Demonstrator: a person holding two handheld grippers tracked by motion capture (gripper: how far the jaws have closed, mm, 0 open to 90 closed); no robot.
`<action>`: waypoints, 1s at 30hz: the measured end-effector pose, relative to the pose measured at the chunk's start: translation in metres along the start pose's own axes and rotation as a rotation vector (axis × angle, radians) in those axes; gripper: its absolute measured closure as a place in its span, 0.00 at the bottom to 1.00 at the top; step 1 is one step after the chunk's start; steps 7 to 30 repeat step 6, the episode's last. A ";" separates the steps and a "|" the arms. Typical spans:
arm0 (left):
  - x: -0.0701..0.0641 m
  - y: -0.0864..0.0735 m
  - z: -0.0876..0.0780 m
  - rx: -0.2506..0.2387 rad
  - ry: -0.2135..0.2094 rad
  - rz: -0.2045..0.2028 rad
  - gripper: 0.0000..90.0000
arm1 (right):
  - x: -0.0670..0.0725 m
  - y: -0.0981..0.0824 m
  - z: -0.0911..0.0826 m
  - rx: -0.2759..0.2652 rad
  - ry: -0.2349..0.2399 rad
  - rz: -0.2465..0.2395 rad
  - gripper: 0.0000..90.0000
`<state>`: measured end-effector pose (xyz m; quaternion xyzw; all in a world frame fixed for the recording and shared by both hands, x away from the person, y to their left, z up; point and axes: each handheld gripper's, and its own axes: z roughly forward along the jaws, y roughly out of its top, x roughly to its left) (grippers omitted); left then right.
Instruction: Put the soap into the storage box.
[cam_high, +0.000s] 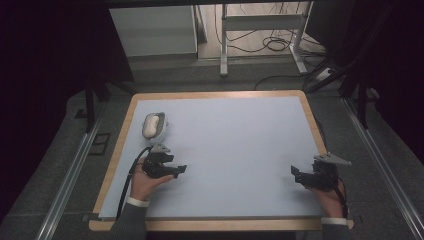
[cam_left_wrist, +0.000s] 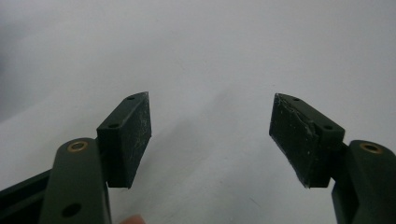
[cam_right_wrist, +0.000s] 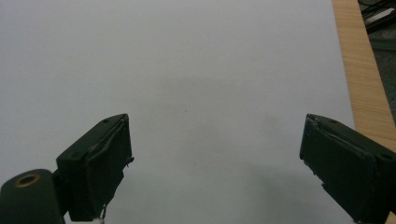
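My left gripper (cam_high: 176, 170) has its jaws spread wide with nothing between them, only bare mat (cam_high: 235, 150). My right gripper (cam_high: 296, 174) gapes just as wide, also holding nothing. The white object (cam_high: 153, 125), perhaps a computer mouse, sits near the mat's far left corner, just beyond my left gripper.

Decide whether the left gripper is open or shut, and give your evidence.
Open. In the left gripper view, the left gripper has its two black pads standing well apart, with bare pale table between them and nothing held.
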<state>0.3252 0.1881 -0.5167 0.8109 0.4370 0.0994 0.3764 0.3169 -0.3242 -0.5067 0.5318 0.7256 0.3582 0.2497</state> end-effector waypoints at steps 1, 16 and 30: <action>0.001 0.000 -0.001 -0.003 0.000 0.002 0.33 | 0.000 0.000 -0.001 -0.001 0.000 0.000 0.10; 0.003 -0.002 -0.003 -0.004 0.006 -0.010 0.33 | 0.001 0.002 -0.003 -0.014 0.005 -0.005 0.10; 0.003 -0.002 -0.003 -0.004 0.006 -0.010 0.33 | 0.001 0.002 -0.003 -0.014 0.005 -0.005 0.10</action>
